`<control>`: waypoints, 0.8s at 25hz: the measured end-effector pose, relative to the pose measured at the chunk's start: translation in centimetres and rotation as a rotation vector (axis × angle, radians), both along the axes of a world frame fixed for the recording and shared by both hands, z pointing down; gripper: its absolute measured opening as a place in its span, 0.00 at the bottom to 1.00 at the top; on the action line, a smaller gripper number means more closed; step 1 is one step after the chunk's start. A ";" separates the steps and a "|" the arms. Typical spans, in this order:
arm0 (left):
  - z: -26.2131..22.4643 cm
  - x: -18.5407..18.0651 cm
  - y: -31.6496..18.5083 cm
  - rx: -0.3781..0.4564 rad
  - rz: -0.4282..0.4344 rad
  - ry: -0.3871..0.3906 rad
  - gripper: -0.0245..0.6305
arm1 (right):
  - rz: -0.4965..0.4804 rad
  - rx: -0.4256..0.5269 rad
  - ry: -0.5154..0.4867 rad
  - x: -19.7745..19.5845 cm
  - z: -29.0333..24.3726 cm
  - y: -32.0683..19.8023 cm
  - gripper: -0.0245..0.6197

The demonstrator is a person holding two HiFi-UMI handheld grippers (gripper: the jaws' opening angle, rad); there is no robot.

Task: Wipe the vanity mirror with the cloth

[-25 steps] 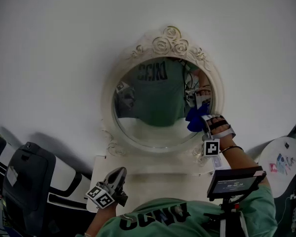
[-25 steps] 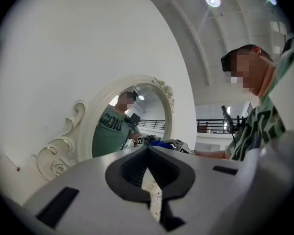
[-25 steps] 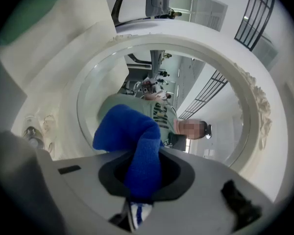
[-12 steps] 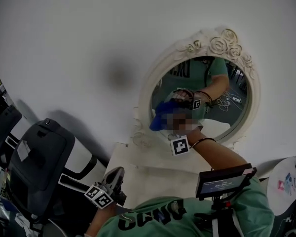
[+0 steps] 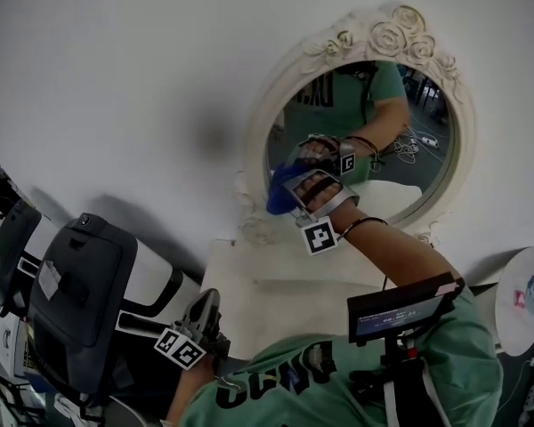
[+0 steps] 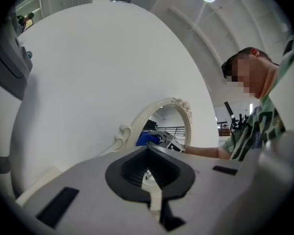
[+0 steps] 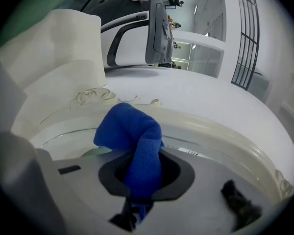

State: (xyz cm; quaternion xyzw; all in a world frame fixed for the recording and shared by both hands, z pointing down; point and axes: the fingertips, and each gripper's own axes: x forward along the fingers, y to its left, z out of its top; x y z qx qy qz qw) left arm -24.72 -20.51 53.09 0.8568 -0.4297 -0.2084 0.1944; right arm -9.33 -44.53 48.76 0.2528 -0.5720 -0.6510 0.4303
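Right tool (image 5: pixel 291 196) is up at the vanity mirror (image 5: pixel 423 158), at about nine o'clock on the glass, right beside the ornate cream frame (image 5: pixel 356 38). Its jaws are clamped on the blue cloth (image 5: pixel 279 194). In the right gripper view the cloth (image 7: pixel 134 136) bulges out past the tool's tip (image 7: pixel 139 180) in a fat folded wad toward twelve o'clock. That makes sense: the soft wad leads, so fabric and not hard plastic meets the mirror. It looks pressed to the glass close to the rim, though the exact contact is hard to confirm.

The left tool (image 5: pixel 205 314) sits low at seven o'clock in the head view, well apart from the mirror. It hangs off the near edge of the small white table (image 5: pixel 249 278) under the mirror. Its own view shows the jaws (image 6: pixel 148 168) together with nothing between them, simply parked clear so the wiping arm has room.

My read is that this is mid-wipe, covering the edge band. The open middle and the three o'clock side probably need passes; no smears are visible to judge by.
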 end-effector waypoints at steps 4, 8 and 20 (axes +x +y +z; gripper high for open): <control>-0.8 3.9 -1.6 0.016 0.087 -0.010 0.04 | 0.072 -0.030 0.003 6.5 1.0 0.9 0.12; -2.0 10.7 -1.9 0.042 0.179 -0.021 0.04 | 0.177 -0.025 0.002 17.1 0.5 3.1 0.12; -2.1 17.8 -3.4 0.048 0.333 -0.004 0.04 | 0.522 -0.068 0.054 36.0 2.6 5.1 0.12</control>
